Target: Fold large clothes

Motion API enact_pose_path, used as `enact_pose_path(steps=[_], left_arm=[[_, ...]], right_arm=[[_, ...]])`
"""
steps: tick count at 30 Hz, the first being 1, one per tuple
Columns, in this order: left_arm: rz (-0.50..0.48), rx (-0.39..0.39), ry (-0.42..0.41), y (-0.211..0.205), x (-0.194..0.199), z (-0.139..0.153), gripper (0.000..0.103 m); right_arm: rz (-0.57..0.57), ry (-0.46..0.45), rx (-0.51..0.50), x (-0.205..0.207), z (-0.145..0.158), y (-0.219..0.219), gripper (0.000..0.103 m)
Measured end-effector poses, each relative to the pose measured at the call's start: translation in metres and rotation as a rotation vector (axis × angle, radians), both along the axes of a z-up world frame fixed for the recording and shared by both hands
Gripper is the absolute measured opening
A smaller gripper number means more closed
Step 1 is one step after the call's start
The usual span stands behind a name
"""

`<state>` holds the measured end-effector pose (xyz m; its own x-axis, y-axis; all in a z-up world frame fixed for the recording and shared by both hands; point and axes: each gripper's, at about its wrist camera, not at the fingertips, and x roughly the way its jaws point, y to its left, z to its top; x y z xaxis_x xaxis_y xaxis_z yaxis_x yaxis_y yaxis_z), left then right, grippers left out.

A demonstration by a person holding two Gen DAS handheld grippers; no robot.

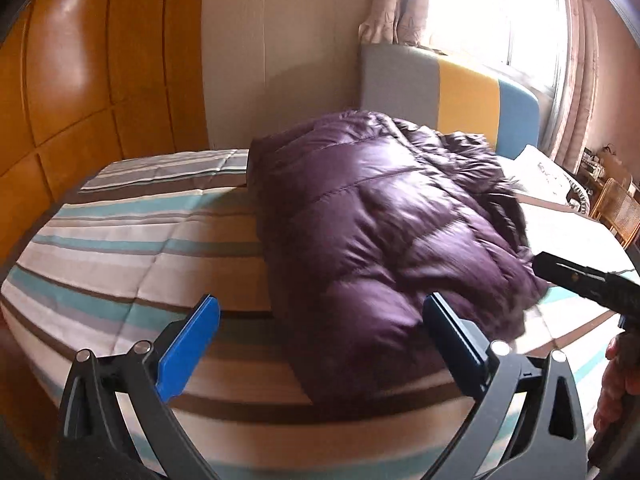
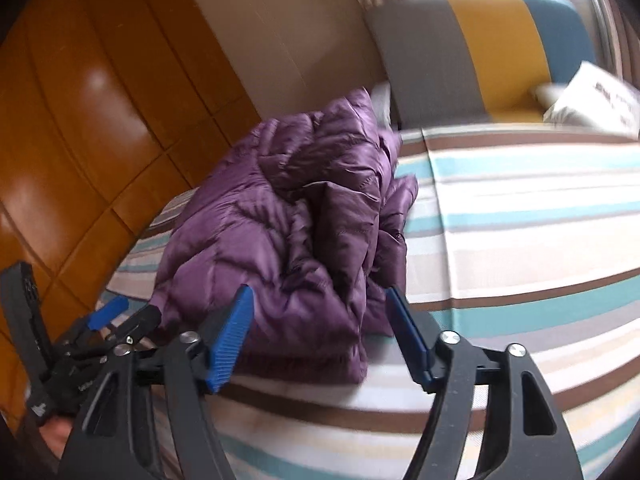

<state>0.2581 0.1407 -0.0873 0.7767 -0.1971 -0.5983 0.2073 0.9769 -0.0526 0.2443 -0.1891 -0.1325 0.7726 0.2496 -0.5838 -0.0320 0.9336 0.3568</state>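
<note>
A purple quilted down jacket [image 1: 384,232] lies folded in a thick bundle on the striped bed [image 1: 132,232]. My left gripper [image 1: 320,316] is open and empty, just in front of the bundle's near edge. In the right wrist view the jacket [image 2: 280,232] lies ahead. My right gripper [image 2: 318,312] is open and empty, its fingertips close to the bundle's near end. The left gripper also shows there at the lower left [image 2: 116,320]. The right gripper's black body shows in the left wrist view at the right edge [image 1: 580,280].
The striped sheet [image 2: 520,216] covers the bed. A grey, yellow and blue headboard [image 1: 452,92] stands at the far end with a white pillow [image 2: 592,100]. A wooden wardrobe [image 1: 80,80] is on the left. A curtained window [image 1: 500,8] and a wicker chair [image 1: 616,212] are on the right.
</note>
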Motion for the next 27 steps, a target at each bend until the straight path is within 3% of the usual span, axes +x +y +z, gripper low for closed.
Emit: enact_pose_path(steps=[1,3,10,21,27], left_arm=[[0.004,-0.007,-0.001,0.0,-0.006,0.002,0.101],[0.028,-0.031,-0.001,0.0,-0.019,0.004,0.101],[0.149,-0.061,-0.014,0.004,-0.069,0.015,0.101],[0.172,-0.007,-0.105,-0.004,-0.129,0.032,0.101],[0.158,-0.01,-0.098,-0.008,-0.138,0.032,0.101]], right_arm=[[0.002,-0.007,-0.019,-0.008,0.003,0.002,0.07],[0.001,-0.016,-0.049,-0.026,0.003,0.003,0.084],[-0.023,-0.065,-0.166,-0.073,0.019,0.009,0.099],[-0.086,-0.081,-0.195,-0.121,0.025,0.007,0.1],[-0.09,-0.088,-0.207,-0.128,0.029,0.009,0.1]])
